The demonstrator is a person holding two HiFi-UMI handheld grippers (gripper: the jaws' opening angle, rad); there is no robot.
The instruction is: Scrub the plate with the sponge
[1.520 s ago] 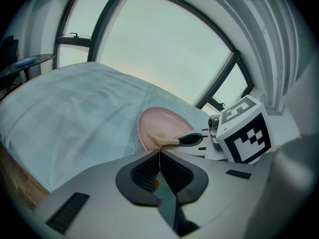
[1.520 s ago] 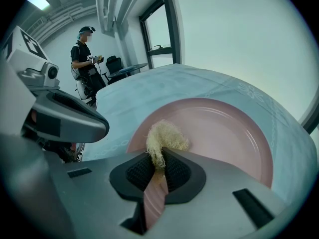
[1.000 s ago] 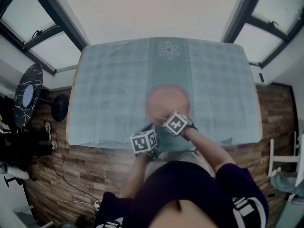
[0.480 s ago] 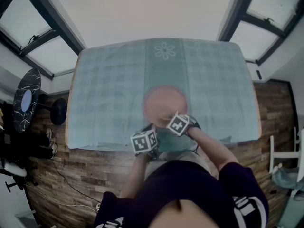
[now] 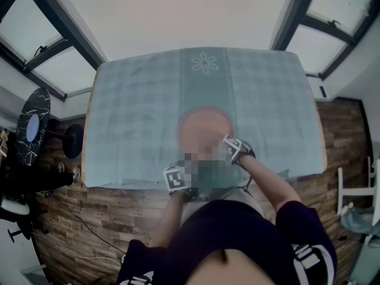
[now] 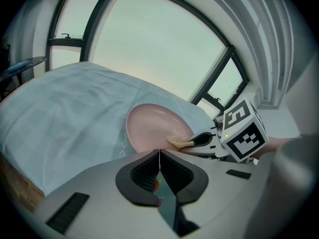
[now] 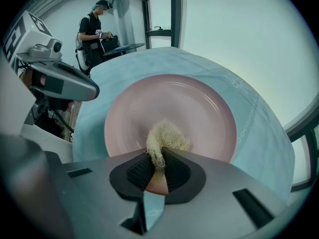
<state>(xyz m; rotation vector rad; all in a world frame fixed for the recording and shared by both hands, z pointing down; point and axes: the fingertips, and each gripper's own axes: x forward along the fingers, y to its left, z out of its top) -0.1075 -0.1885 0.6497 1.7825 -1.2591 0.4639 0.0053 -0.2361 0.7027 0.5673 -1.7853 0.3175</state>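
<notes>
On the pale blue checked tablecloth (image 5: 136,100), close to the cloth's edge nearest you, the pink plate (image 7: 194,108) is lying flat. You are holding the right gripper (image 7: 158,159) over the plate's near part, its jaws clenching a tuft of pale yellow, fibrous sponge (image 7: 167,136). The sponge is sticking out past the jaw tips and resting on the plate's inner surface, near the rim. You are holding the left gripper (image 6: 159,156) by the plate's near-left rim, its jaws pressed together along a thin seam with nothing visible between them. Whether they are touching the rim cannot be told. The right gripper's marker cube (image 6: 243,131) is showing just beside the plate. A person (image 7: 92,31) is standing beyond the cloth, well apart from the plate.
</notes>
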